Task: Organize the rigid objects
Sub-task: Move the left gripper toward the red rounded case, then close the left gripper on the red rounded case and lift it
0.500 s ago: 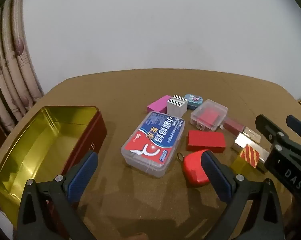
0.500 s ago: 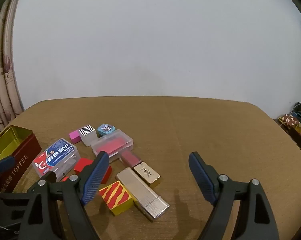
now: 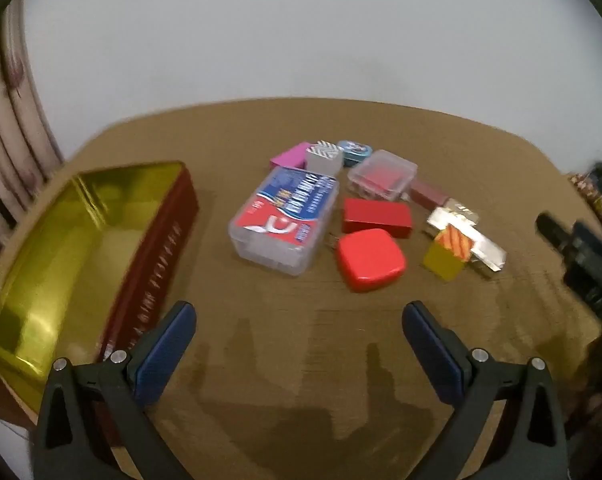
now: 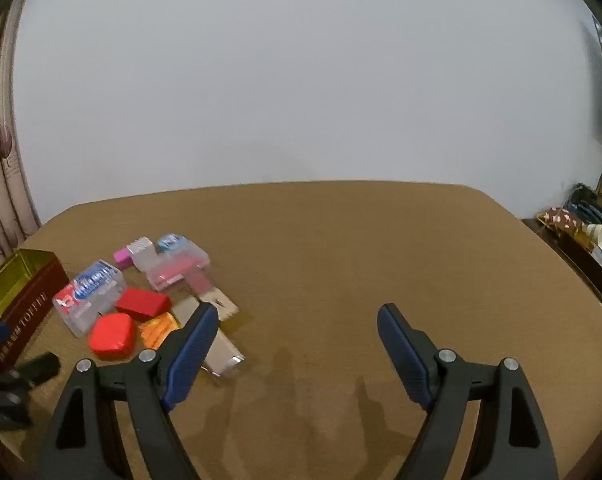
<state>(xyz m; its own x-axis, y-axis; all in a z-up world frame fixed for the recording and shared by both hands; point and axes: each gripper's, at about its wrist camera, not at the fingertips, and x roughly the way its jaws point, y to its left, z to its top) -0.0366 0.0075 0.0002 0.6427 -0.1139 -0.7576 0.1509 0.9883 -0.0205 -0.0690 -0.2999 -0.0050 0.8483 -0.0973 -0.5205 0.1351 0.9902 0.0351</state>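
Observation:
A cluster of small rigid boxes lies on the brown table: a clear case with a blue-red label point(image 3: 285, 220) point(image 4: 89, 294), a rounded red case point(image 3: 370, 259) point(image 4: 112, 336), a red box point(image 3: 377, 216), a clear box with red contents point(image 3: 383, 176), a yellow striped block point(image 3: 449, 252), a silver bar point(image 3: 467, 236), a pink block point(image 3: 289, 158). An open gold-lined red tin point(image 3: 81, 248) point(image 4: 17, 308) stands left of them. My left gripper point(image 3: 299, 344) is open and empty, in front of the cluster. My right gripper point(image 4: 297, 344) is open and empty, right of the cluster.
A white wall stands behind the table. Curtains point(image 3: 17, 128) hang at the left. Cluttered shelves point(image 4: 589, 236) stand past the table's right edge. The table's right half point(image 4: 381, 248) is bare brown cloth.
My left gripper has pulled back and shifted, so the boxes now sit farther ahead of its fingers. My right gripper has moved right and back; the cluster now lies further left.

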